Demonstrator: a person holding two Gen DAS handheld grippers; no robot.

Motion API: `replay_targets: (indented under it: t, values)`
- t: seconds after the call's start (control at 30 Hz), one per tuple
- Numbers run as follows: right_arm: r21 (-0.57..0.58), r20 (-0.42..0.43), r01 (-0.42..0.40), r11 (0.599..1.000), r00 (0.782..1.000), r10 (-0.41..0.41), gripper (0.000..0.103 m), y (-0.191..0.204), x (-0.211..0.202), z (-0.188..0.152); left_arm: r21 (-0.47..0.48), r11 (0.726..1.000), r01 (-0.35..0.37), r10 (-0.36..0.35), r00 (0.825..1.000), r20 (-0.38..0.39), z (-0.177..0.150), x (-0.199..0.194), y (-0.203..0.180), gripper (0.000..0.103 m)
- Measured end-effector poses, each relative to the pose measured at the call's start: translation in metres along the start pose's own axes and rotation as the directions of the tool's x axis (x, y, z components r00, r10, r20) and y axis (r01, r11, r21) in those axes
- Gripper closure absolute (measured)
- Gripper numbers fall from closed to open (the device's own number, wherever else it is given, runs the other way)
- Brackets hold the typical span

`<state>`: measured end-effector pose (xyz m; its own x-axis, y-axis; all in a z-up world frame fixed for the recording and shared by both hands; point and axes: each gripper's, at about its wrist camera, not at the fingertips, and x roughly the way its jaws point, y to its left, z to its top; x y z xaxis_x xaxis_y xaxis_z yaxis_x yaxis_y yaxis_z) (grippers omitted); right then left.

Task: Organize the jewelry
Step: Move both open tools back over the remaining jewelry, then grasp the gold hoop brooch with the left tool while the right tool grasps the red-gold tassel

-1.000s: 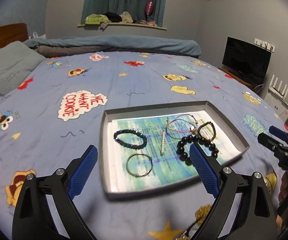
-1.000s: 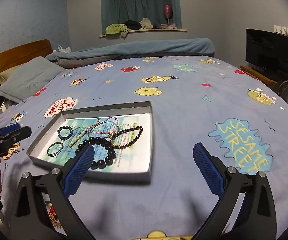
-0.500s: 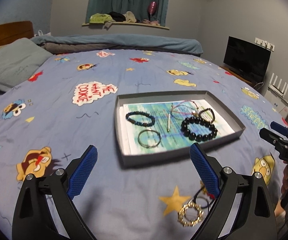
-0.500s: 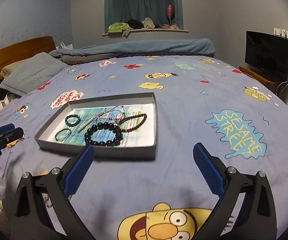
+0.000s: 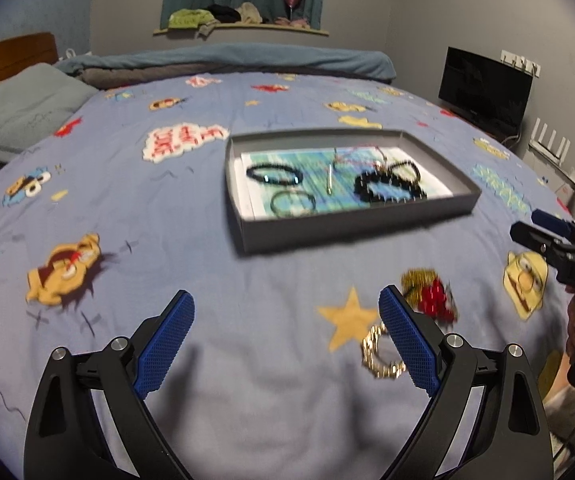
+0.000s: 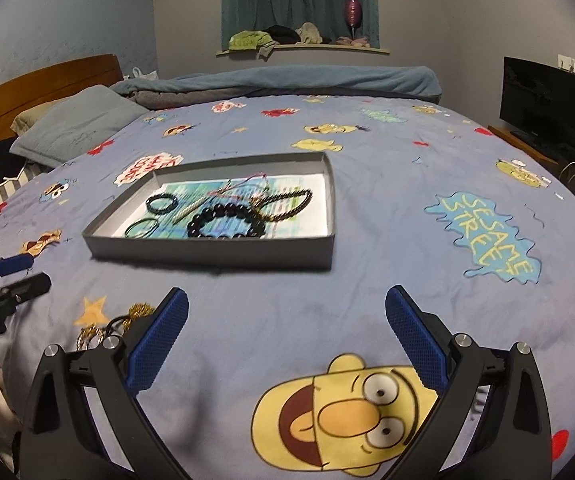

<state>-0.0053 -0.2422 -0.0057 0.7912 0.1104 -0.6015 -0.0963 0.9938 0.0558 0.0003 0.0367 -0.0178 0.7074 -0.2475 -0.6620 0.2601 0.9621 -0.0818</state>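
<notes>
A grey shallow tray (image 5: 351,226) (image 6: 207,250) sits on the bed and holds several bracelets, among them a big black bead bracelet (image 5: 387,188) (image 6: 227,222), a dark bracelet (image 5: 273,174) and a thin ring bangle (image 5: 292,203). On the blanket in front of the tray lie a gold chain bracelet (image 5: 379,354) (image 6: 89,336) and a gold and red piece (image 5: 429,296). My left gripper (image 5: 285,338) is open and empty, just left of the gold chain. My right gripper (image 6: 285,336) is open and empty, right of those loose pieces.
The bed is covered by a blue cartoon blanket (image 6: 447,160). A grey pillow (image 5: 19,116) lies at the far left, a folded duvet (image 6: 307,80) at the back. A television (image 6: 543,104) stands on the right.
Both grippers have pulled back from the tray toward the near edge of the bed. The loose gold and red pieces have come into view by the left gripper.
</notes>
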Motion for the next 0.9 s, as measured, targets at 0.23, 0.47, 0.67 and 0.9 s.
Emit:
replay_targets:
  t: [0.23,0.47,0.67,0.9]
  values:
    - [-0.021,-0.038,-0.036,0.999,0.999,0.035,0.005,0.009,0.005,-0.017,0.038,0.997,0.07,-0.069,0.997,-0.027,-0.02,0.003,-0.022,0.01]
    - [-0.039,-0.07,-0.062,0.997,0.996,0.06,0.005,0.016,0.009,-0.03,0.073,0.991,0.111,-0.107,0.992,-0.065,-0.03,0.017,-0.042,0.012]
    - [-0.048,-0.08,-0.079,0.996,0.994,0.075,0.005,0.021,0.011,-0.034,0.083,0.988,0.131,-0.125,0.989,-0.078,-0.029,0.025,-0.049,0.026]
    - [-0.072,-0.078,-0.102,0.992,0.992,0.096,0.006,0.029,0.011,-0.035,0.111,0.983,0.148,-0.137,0.986,-0.096,-0.031,0.029,-0.055,0.048]
